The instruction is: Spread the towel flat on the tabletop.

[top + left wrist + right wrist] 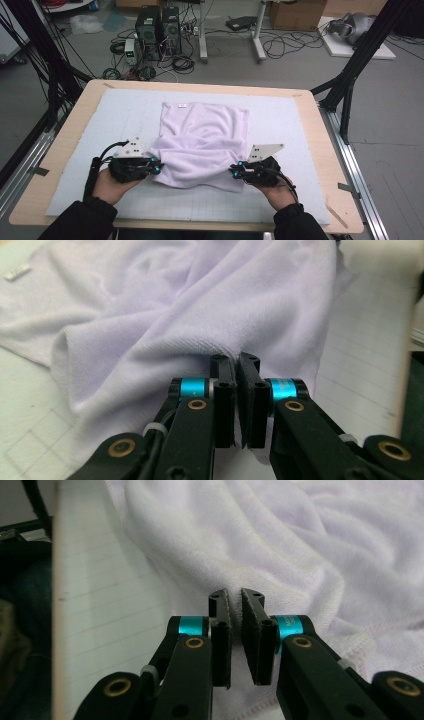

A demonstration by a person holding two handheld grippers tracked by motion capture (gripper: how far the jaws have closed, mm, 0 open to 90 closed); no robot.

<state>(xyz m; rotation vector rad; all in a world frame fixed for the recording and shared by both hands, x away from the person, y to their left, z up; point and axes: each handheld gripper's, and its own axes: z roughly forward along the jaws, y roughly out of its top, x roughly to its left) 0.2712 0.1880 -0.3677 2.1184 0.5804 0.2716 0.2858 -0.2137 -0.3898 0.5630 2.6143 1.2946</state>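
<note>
Closest to me, both of my forearms in dark sleeves come up from the near edge of the bench (65,150), each hand wrapped around a gripper. Between them lies a pale lilac towel (202,137) on the white gridded mat (280,125) that covers the bench top — its far part lies flat, with a small white label (182,105) near the far left corner, while its near part is gathered into soft folds and raised a little toward my hands.

With my left gripper (159,166) I have the towel's near left corner. In the left gripper view the jaws stand almost together, and the cloth (200,320) bunches right at their tips (235,362), pinched there; folds run away from that point across the mat.

With my right gripper (233,171) I have the near right corner. In the right gripper view the jaws are drawn nearly shut on the fabric (280,555), with the stitched hem running off to the lower right — the pinch sits at the very tips (235,597).

Both grippers sit level with each other, well apart, one at each side of the towel's near edge. Beyond the bench, cables and computer towers (157,27) stand on the grey floor.
</note>
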